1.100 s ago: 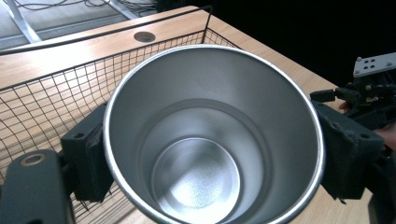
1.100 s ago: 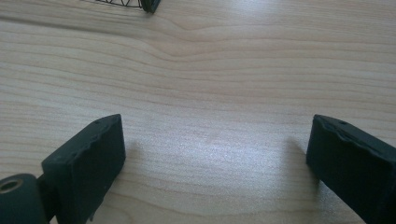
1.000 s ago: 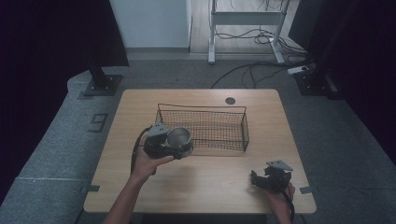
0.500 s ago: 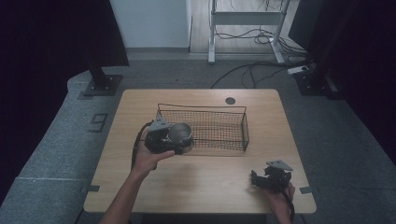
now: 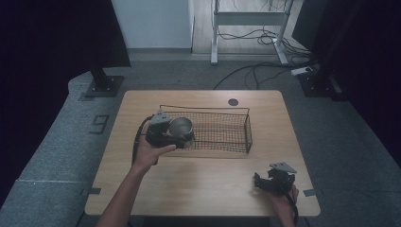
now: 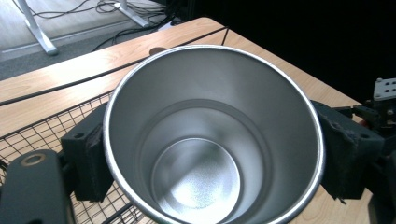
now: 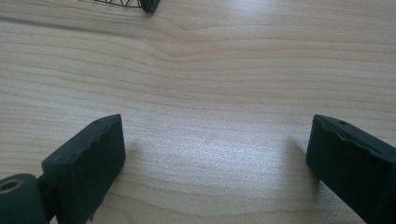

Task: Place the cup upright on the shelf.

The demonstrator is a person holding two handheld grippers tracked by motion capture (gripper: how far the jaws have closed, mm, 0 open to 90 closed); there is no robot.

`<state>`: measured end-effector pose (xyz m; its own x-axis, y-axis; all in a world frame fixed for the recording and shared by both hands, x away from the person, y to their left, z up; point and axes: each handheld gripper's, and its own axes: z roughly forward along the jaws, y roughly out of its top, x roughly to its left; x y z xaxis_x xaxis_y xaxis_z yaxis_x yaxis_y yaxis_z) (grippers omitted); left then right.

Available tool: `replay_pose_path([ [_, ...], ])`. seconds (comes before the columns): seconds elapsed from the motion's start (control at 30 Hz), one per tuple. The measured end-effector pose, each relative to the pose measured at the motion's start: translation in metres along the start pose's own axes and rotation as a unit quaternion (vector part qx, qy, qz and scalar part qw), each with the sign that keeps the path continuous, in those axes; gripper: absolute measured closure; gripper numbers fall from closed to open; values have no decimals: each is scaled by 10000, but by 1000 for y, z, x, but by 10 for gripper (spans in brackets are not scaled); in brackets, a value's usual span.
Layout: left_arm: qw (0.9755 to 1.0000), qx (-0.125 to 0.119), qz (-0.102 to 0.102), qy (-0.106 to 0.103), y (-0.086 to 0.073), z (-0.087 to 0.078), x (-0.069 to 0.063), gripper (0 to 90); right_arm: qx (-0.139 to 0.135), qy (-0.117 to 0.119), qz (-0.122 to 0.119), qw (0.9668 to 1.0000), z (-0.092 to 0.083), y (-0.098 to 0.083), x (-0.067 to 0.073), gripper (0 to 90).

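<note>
left tool [image 5: 182,137]: clamped on steel cup [image 5: 180,126], now carried over the wire basket's [image 5: 222,130] left end, centre-left of frame; release likely next | right tool [image 5: 262,182]: jaws wide, empty, unmoved on surface [image 5: 213,175], lower right

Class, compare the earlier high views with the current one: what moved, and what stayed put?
The left gripper, still clamping the steel cup, edged slightly toward the wire basket, at its near left corner. The right gripper stayed open, resting near the table edge; the basket didn't move.
</note>
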<state>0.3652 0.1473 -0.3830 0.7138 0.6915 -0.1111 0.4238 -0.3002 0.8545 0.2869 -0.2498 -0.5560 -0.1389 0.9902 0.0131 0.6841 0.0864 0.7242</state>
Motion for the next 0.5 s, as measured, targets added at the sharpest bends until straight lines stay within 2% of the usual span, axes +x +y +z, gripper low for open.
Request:
replay_pose_path([
  [0.5, 9999, 36, -54, 81, 10, 8, 17, 147, -5, 0, -13, 10000, 0, 0, 0, 45],
])
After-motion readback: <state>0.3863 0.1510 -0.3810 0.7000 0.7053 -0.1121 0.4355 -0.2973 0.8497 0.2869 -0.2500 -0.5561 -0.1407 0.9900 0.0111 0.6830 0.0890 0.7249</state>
